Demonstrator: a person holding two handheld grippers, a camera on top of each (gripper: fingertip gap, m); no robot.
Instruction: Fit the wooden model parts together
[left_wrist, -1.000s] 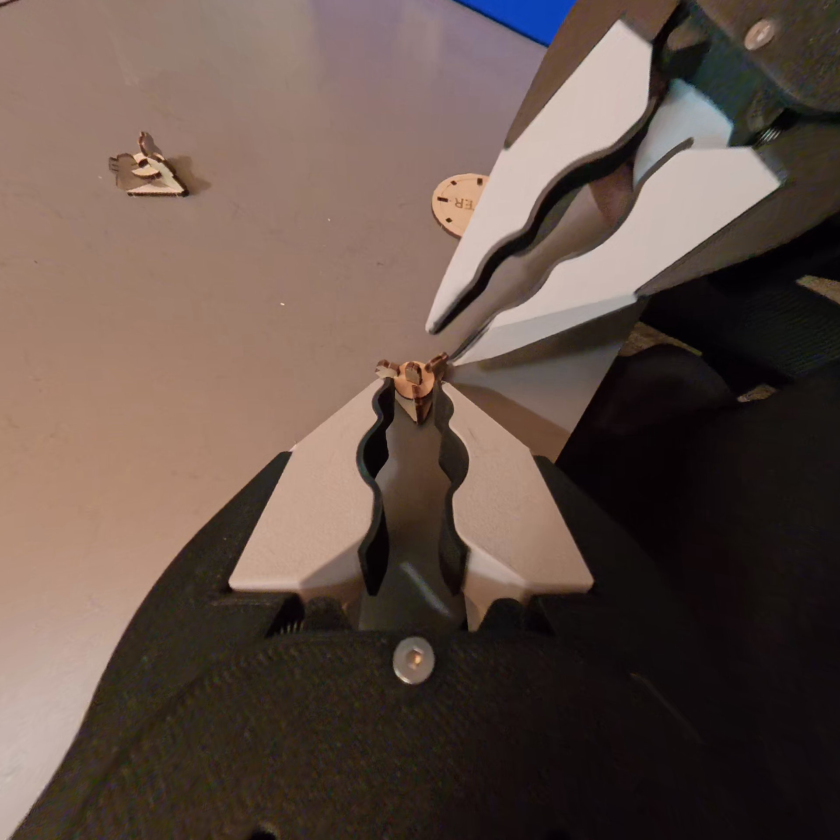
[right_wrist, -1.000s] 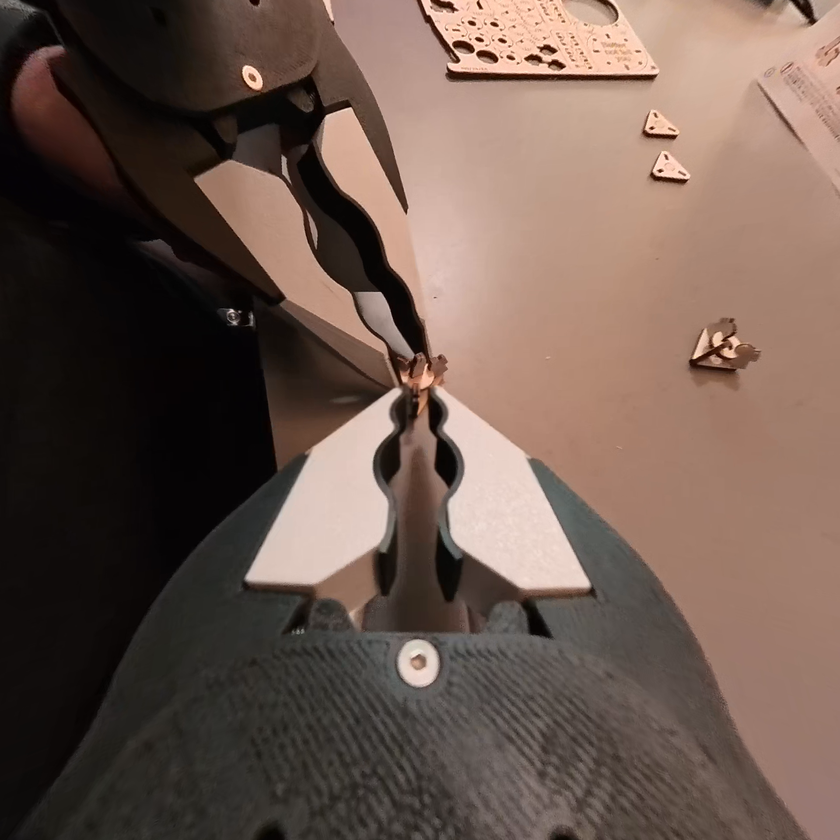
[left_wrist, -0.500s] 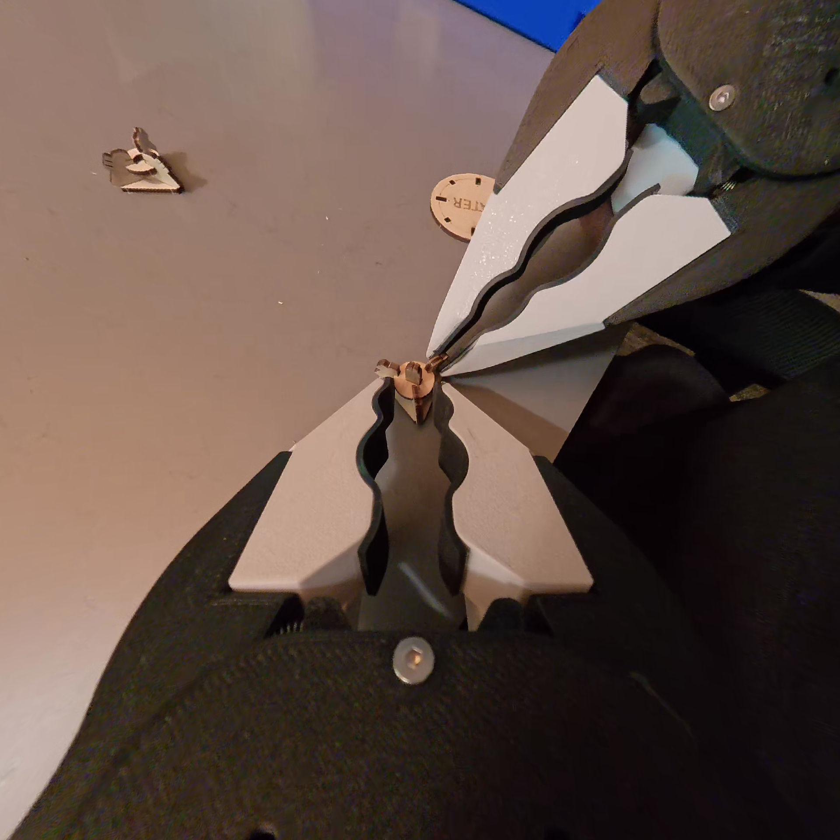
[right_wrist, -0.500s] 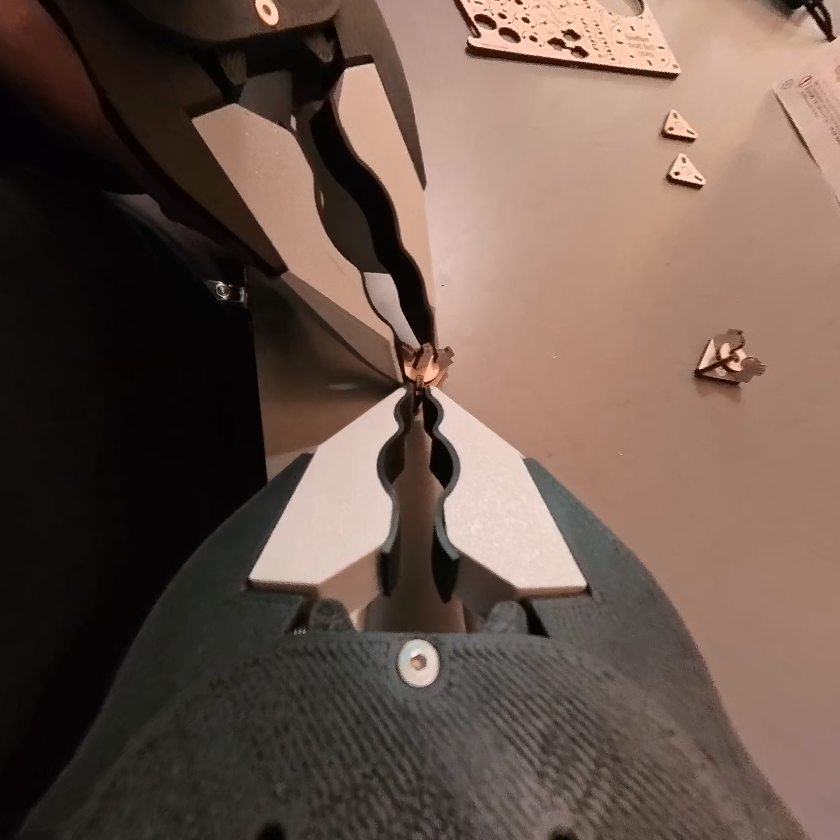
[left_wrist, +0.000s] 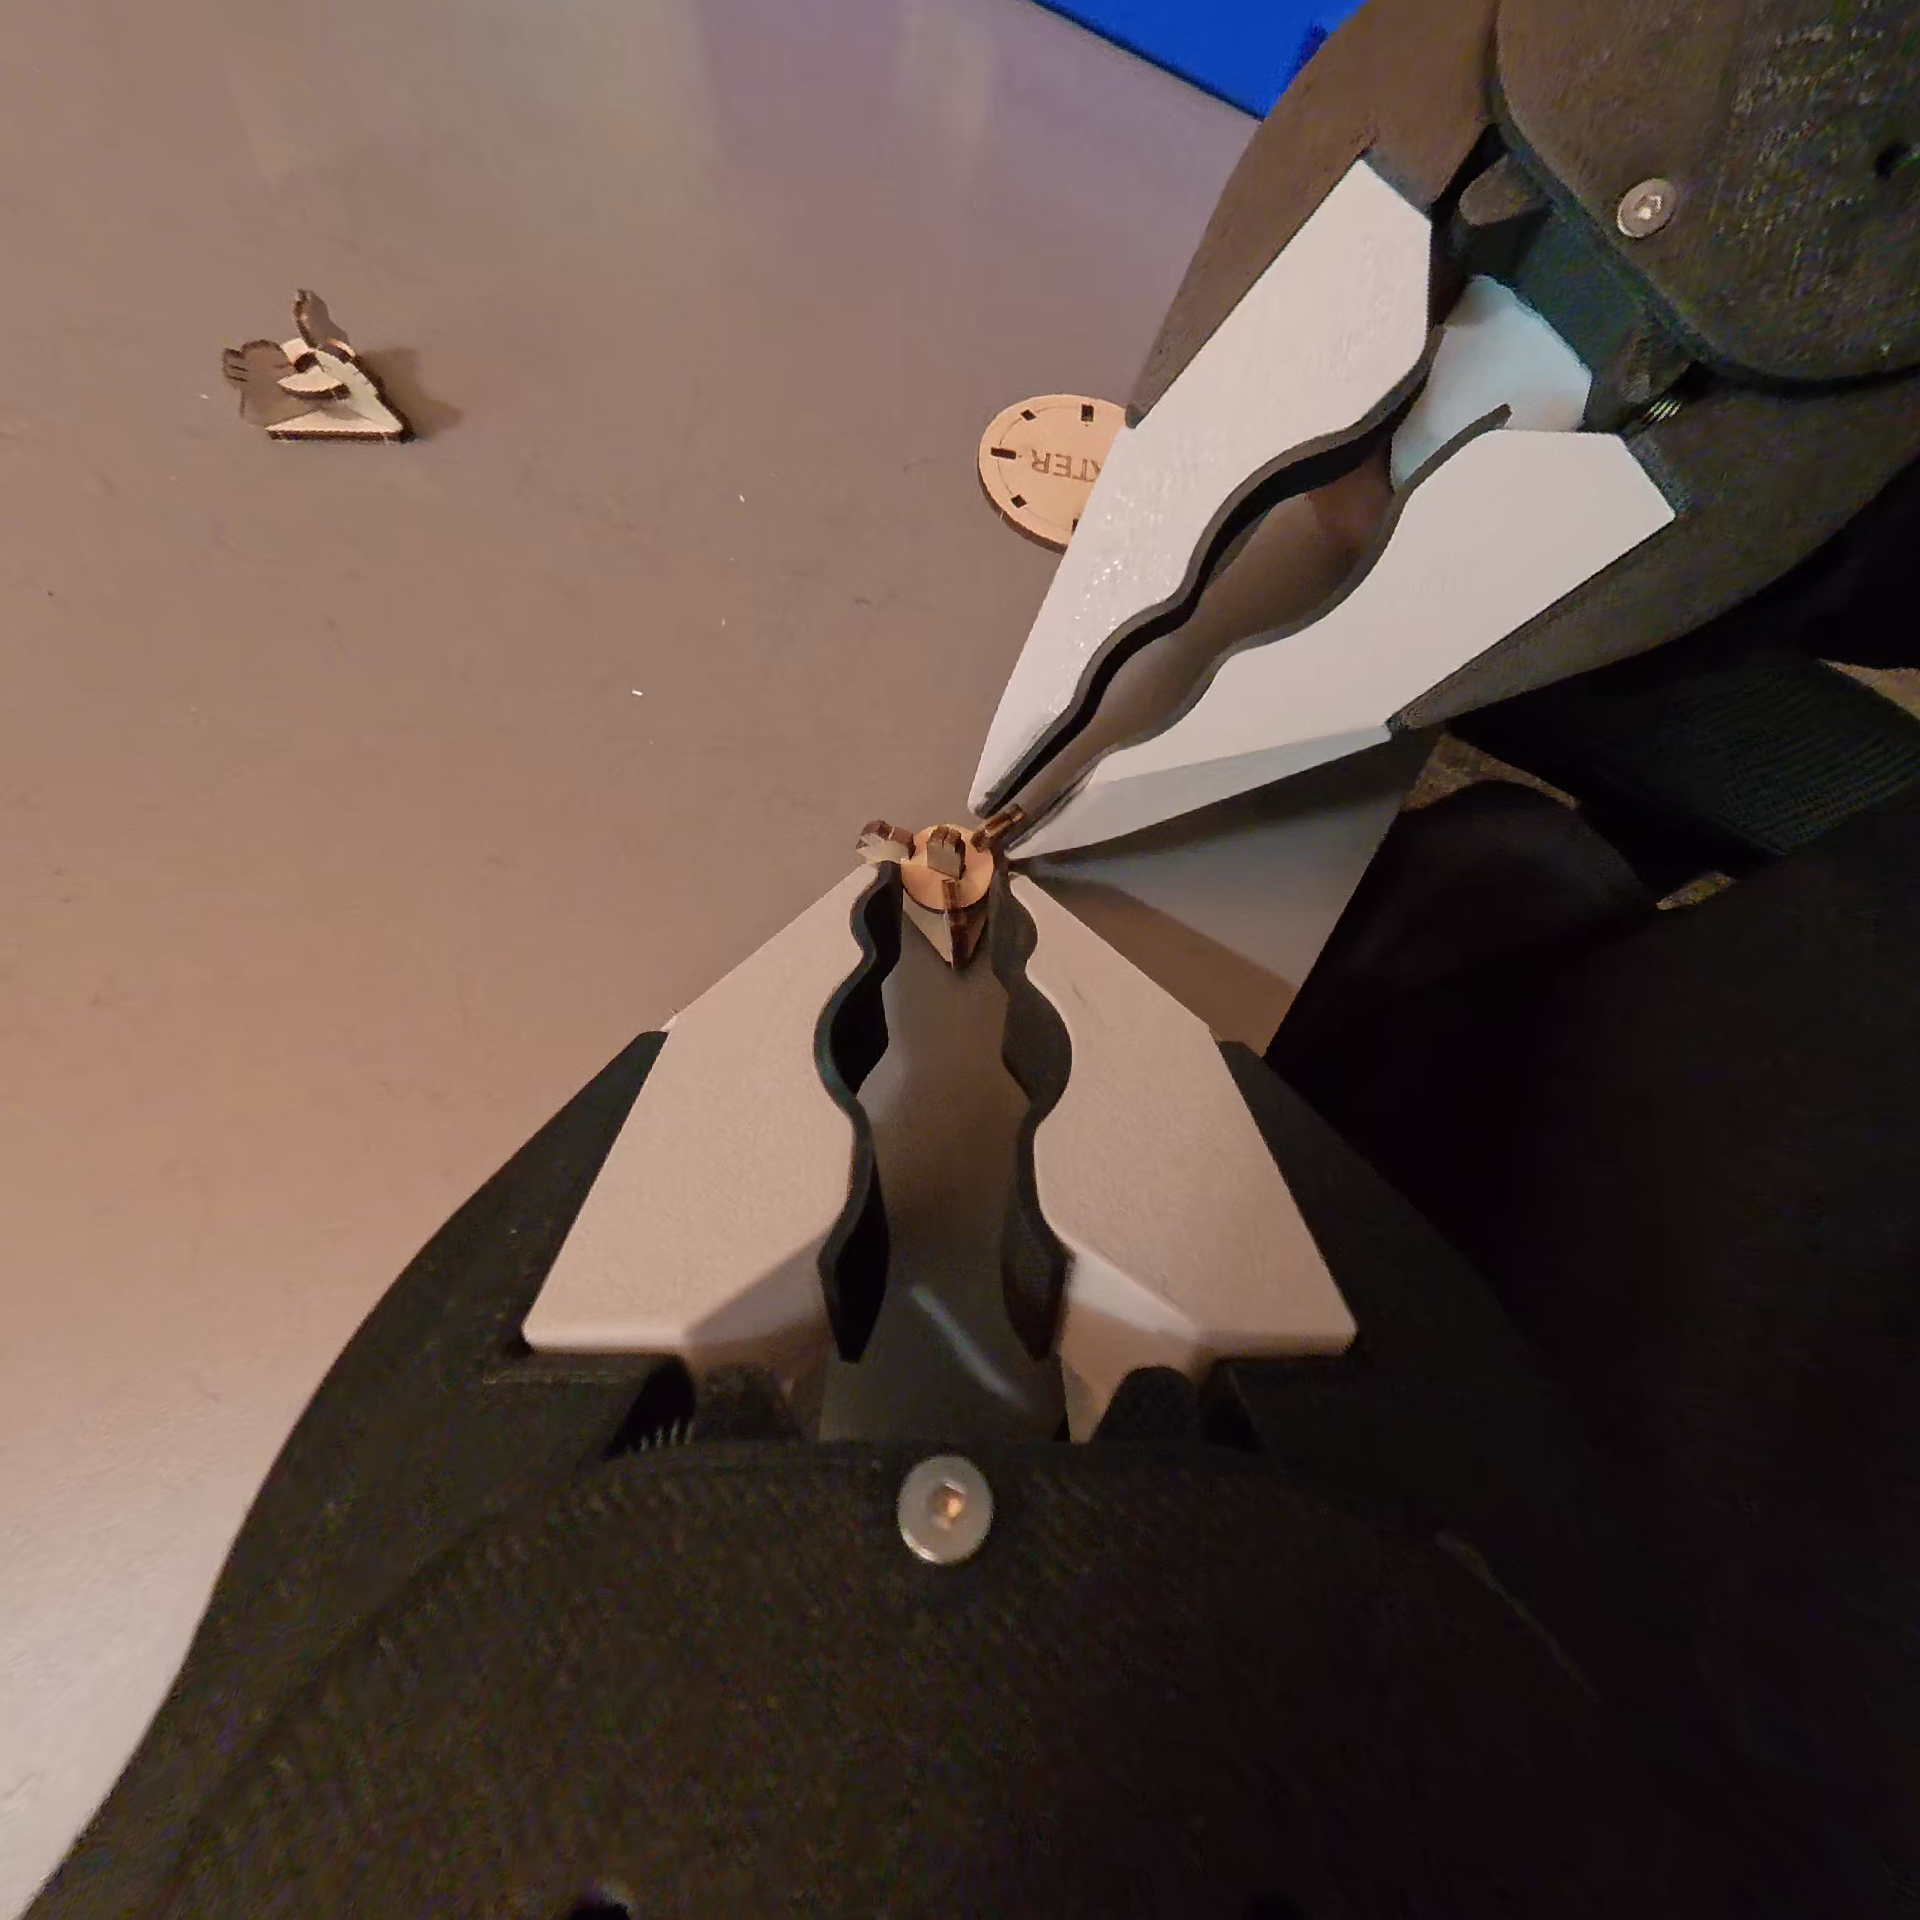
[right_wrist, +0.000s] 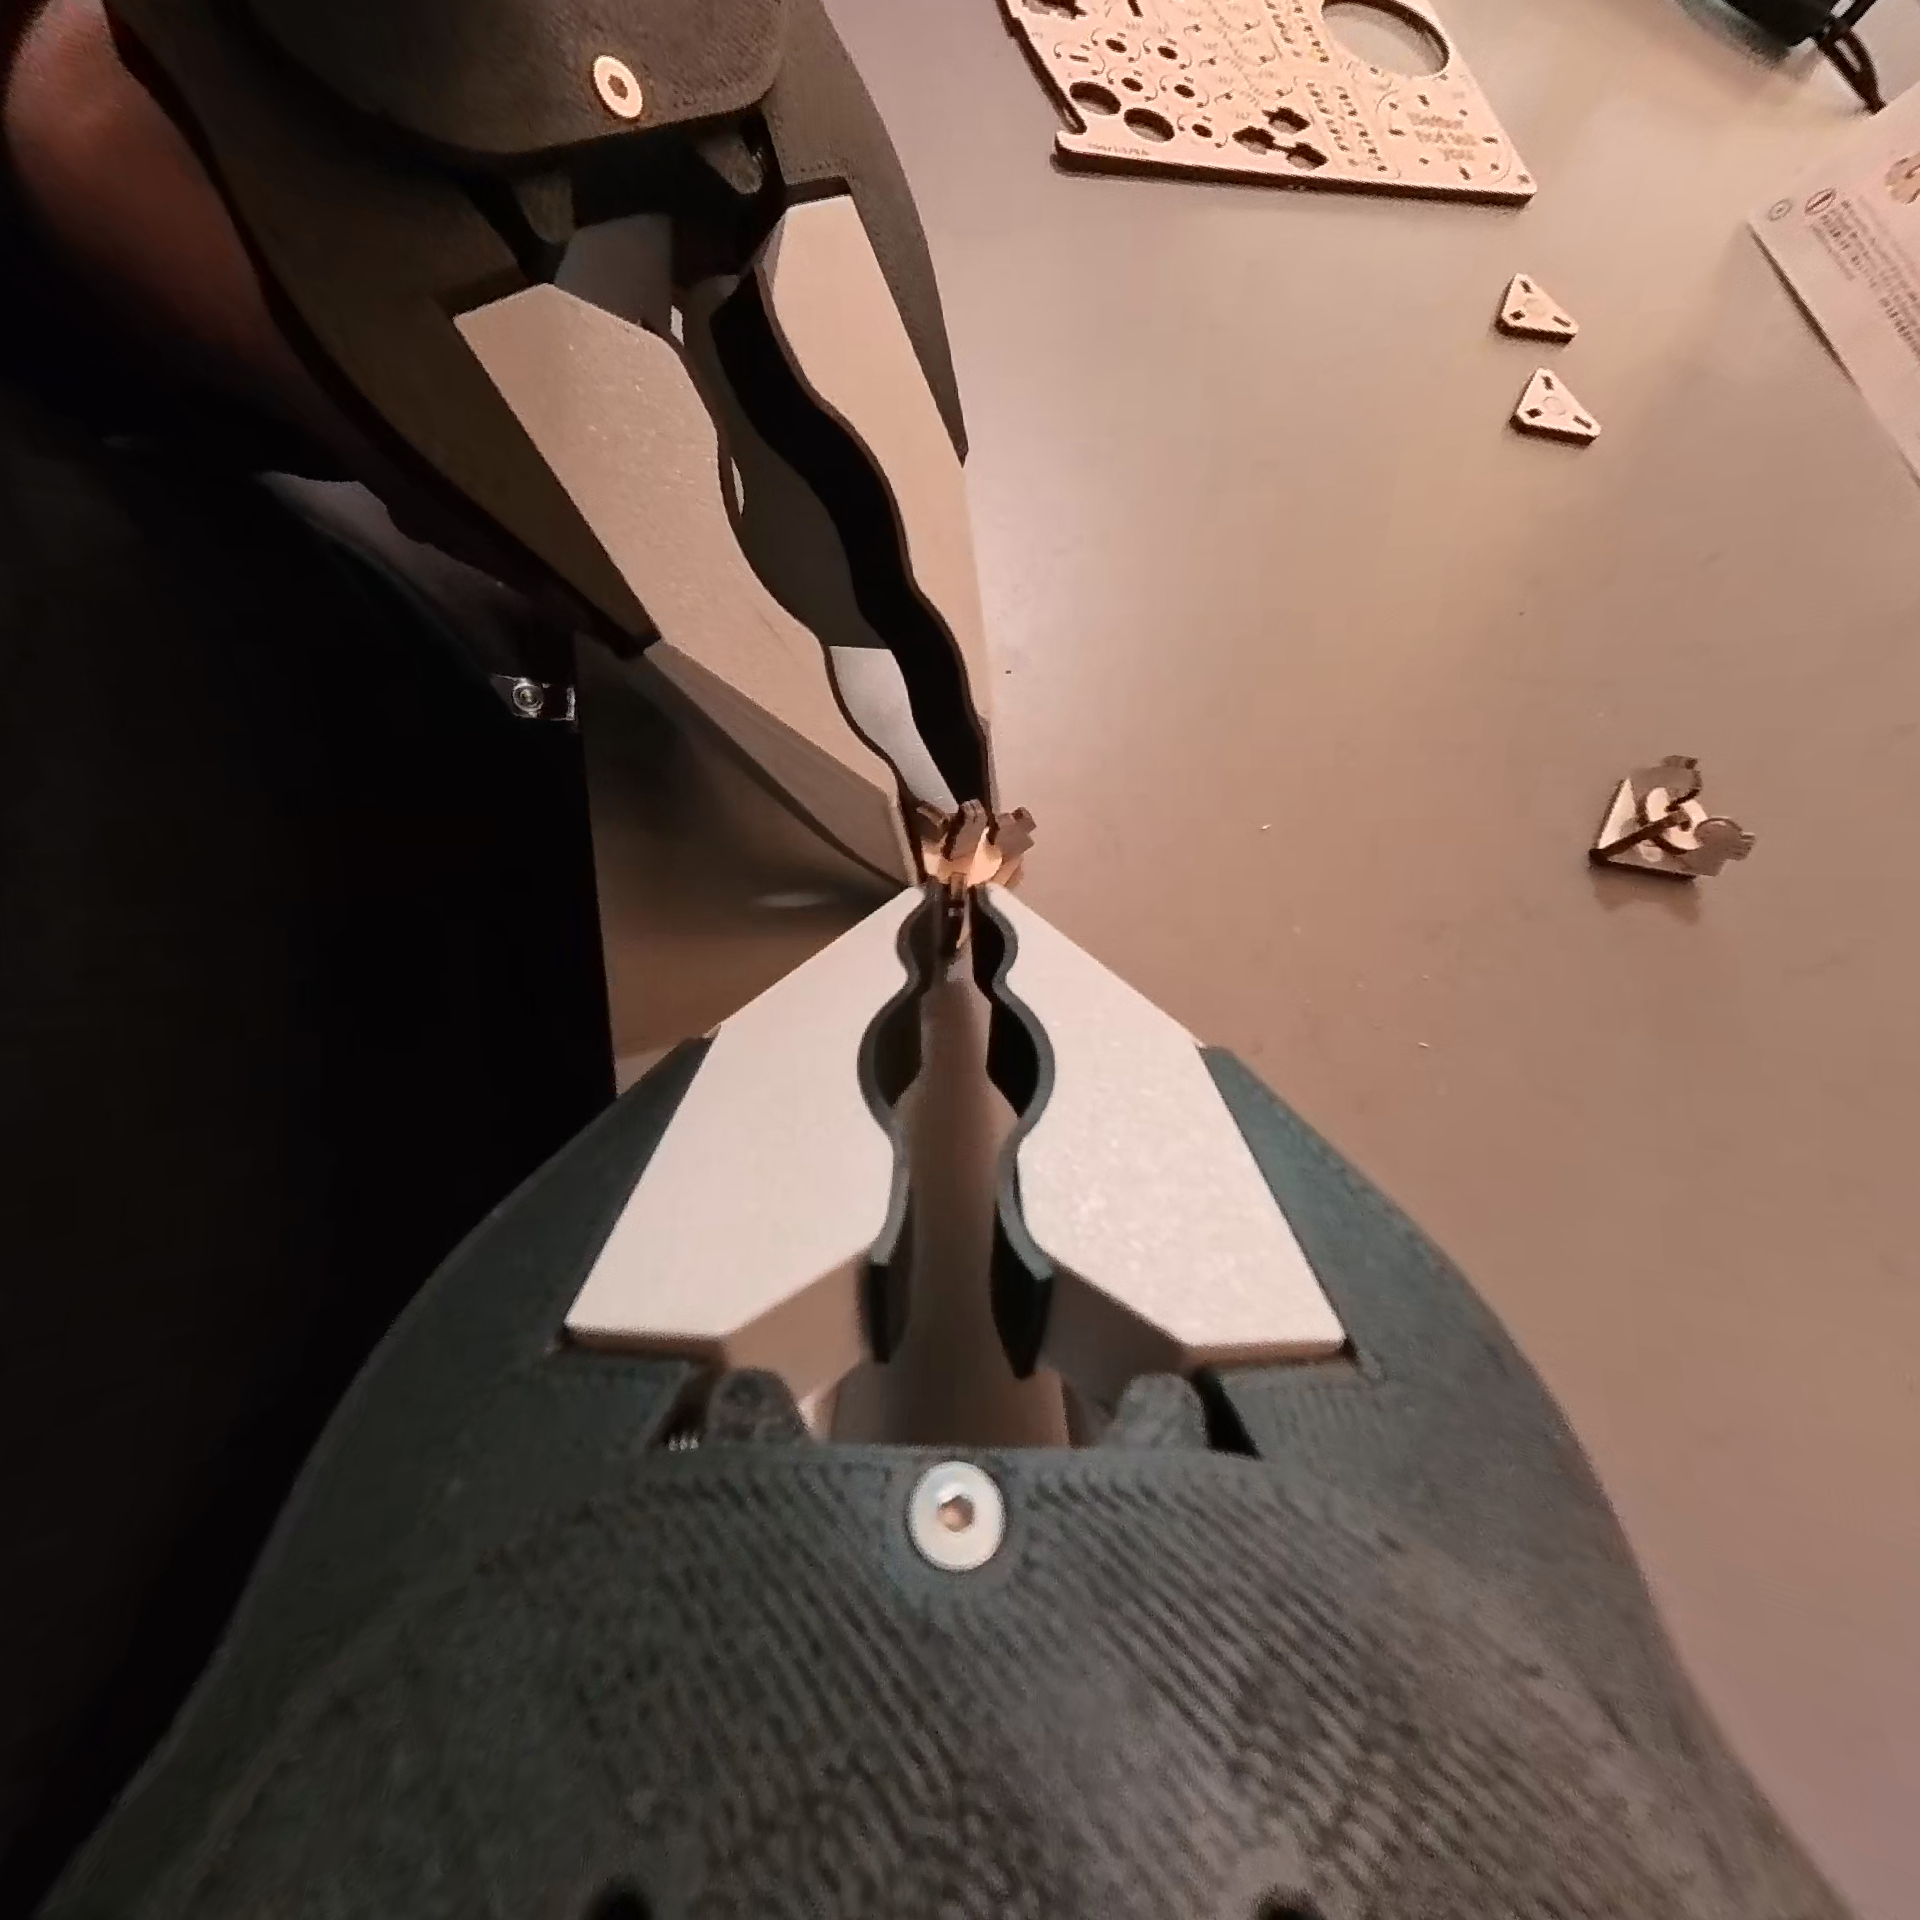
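Observation:
My left gripper (left_wrist: 940, 883) is shut on a small wooden assembly (left_wrist: 940, 878): a round disc with thin arms slotted into it, on a pointed wedge that sits between my pads. It is held above the grey table (left_wrist: 416, 831). My right gripper (right_wrist: 956, 914) comes in from the upper right in the left wrist view (left_wrist: 1000, 821). Its tips are pinched on one thin wooden arm (left_wrist: 1000, 826) that sticks out of the disc's right side. The right wrist view shows the same assembly (right_wrist: 971, 847) just past my right fingertips, with the left gripper (right_wrist: 951, 816) reaching down from the upper left.
A second small wooden assembly (left_wrist: 312, 384) lies on the table, also in the right wrist view (right_wrist: 1662, 831). A round wooden disc (left_wrist: 1049, 468) lies behind the right gripper. A cut-out wooden sheet (right_wrist: 1288, 104), two triangular pieces (right_wrist: 1536, 309) (right_wrist: 1555, 408) and a printed paper (right_wrist: 1860, 260) lie farther off. Less than 4 cm separates the two grippers' tips.
The right gripper's tips have closed from a slightly wider gap onto the thin arm at the disc. Its body has swung a little. The left gripper has kept its hold and place.

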